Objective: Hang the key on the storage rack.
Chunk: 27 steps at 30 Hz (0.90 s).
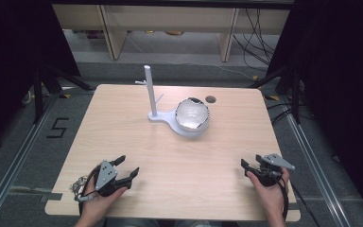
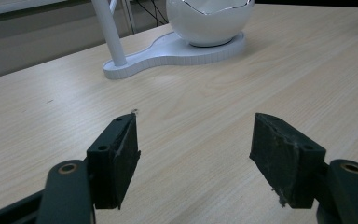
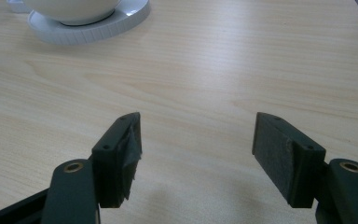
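Both grippers are resting at the near edge of the table, the left gripper and right gripper each holding its jaws wide apart on nothing, so the work seems to be only starting. The glossy white egg-shaped bowl with its jagged silver rim is sitting mid-table on a smooth white stand beside a slim upright post. Next, a hand is likely needing a long forward reach and a careful grip on that slick, rounded shell.
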Tool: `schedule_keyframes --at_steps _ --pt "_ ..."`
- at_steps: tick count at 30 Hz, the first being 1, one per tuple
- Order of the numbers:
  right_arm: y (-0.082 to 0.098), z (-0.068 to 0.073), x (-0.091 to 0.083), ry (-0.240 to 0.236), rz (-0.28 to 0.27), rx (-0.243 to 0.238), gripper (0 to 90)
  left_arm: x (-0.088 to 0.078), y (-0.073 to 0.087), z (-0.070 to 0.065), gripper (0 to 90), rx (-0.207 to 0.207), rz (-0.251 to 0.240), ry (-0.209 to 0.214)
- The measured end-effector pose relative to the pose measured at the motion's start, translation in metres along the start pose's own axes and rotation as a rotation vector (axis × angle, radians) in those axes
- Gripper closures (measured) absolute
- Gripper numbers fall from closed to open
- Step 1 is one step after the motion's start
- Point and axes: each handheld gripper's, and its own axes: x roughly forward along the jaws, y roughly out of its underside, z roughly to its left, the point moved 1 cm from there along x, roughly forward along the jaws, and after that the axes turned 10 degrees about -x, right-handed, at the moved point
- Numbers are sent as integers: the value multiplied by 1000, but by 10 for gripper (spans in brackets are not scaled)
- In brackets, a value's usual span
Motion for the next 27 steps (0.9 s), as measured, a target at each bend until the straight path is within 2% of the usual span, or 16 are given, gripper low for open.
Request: schedule_keyframes --at_steps 4,5,7,8,9,11,12,13,14,17,18,19,21,22,24,27 --pt "0 0 -1 -12 4 14 339 0 0 0 333 -7 -5 -3" --pt "0 -1 0 -17 -15 14 339 0 0 1 335 -7 -3 -3" --pt "1 -2 1 -21 -15 20 339 0 0 2 354 -26 -9 14" --pt "0 -2 1 -26 -19 21 339 0 0 2 354 -30 -5 16" --pt "-1 -1 0 -13 -1 11 339 -2 -1 3 359 -52 23 27" --pt "-1 0 2 -13 -6 2 339 -4 -3 2 364 -62 28 31" --pt "-1 0 1 -3 2 -12 338 -4 -3 2 363 -62 28 31" --pt "-1 1 0 -8 11 -6 338 -7 -8 2 363 -58 36 34" --pt "-1 1 1 -12 -2 -9 338 -9 -10 2 363 -60 37 32" --pt "-1 0 1 -6 2 -8 338 -13 -14 2 360 -56 19 28" --pt "0 3 2 5 -3 29 338 -13 -15 2 357 -52 13 24" --pt "0 -1 2 2 -1 -5 338 -14 -17 3 356 -48 1 19" --pt "0 -2 1 1 -5 -4 338 -14 -19 5 351 -46 -12 16" --pt "0 -1 1 -8 -3 6 338 -15 -20 5 349 -51 -7 8" --pt "0 3 0 -15 -12 73 338 -17 -24 6 353 -53 -5 18" --pt "0 2 0 -13 -19 59 338 -28 -34 10 360 -35 12 23"
